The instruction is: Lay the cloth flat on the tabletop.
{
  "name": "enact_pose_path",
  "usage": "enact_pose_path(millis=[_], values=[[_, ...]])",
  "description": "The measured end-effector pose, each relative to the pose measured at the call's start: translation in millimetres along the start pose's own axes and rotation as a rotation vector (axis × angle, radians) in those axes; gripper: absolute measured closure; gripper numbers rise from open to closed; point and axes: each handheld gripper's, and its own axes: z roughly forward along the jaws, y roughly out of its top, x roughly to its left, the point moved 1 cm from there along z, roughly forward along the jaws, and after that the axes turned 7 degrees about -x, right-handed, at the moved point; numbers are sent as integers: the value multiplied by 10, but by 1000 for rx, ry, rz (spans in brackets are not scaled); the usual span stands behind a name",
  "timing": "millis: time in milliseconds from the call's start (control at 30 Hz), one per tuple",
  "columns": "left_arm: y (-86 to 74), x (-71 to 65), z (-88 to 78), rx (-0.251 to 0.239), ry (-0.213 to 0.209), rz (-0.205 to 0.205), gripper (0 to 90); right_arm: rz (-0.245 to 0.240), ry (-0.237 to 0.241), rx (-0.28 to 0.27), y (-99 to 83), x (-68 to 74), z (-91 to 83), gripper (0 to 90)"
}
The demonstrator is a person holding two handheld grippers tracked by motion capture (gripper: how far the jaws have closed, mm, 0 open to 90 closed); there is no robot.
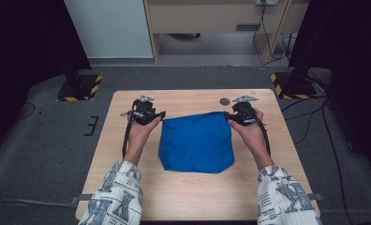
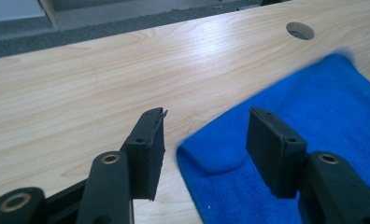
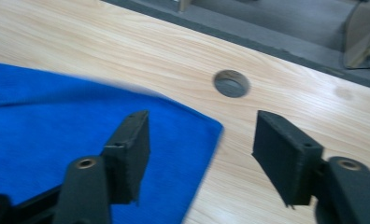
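Both grippers, left gripper [image 2: 205, 149] and right gripper [image 3: 202, 156], stand parted and empty at the blue cloth's [image 1: 196, 142] far corners, probably having laid it flat on the table [image 1: 127, 187].

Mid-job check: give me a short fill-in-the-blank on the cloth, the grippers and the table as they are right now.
1. The cloth lying on the table is ____ in colour.
2. The jaws of the left gripper stand ____, pressing on nothing.
3. The right gripper is at the cloth's far ____ corner in the high view.
4. The round hole in the tabletop lies ____ the cloth.

Missing words: blue; open; right; beyond
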Motion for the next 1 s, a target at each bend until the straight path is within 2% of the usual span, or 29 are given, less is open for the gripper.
enact_pose_path(millis=[100, 167, 267, 333, 433, 567, 700, 867, 1000], values=[[-21, -8, -64, 3, 5, 28, 499, 0, -11, 4, -45, -51, -45, 333], [-31, -4, -112, -9, 3, 31, 500, 2, -11, 5, -88, -71, -90, 331], [-79, -30, -198, -12, -23, 26, 517, -3, -1, 17, -183, -63, -177, 335], [-124, -63, -223, -9, -30, 31, 530, -1, 10, 18, -240, -55, -238, 335], [-212, -122, -236, -14, -34, 35, 531, 14, 53, 17, -338, -54, -320, 339], [-376, -199, -269, -9, -45, 37, 552, 16, 90, 26, -482, -33, -408, 460], [-559, -278, -348, -10, -73, 30, 561, 28, 131, 26, -618, 5, -519, 581], [-806, -385, -496, -13, -88, 54, 563, 27, 178, 27, -836, 109, -675, 647], [-954, -432, -646, -35, -95, 49, 560, 34, 203, 31, -994, 148, -778, 666]])
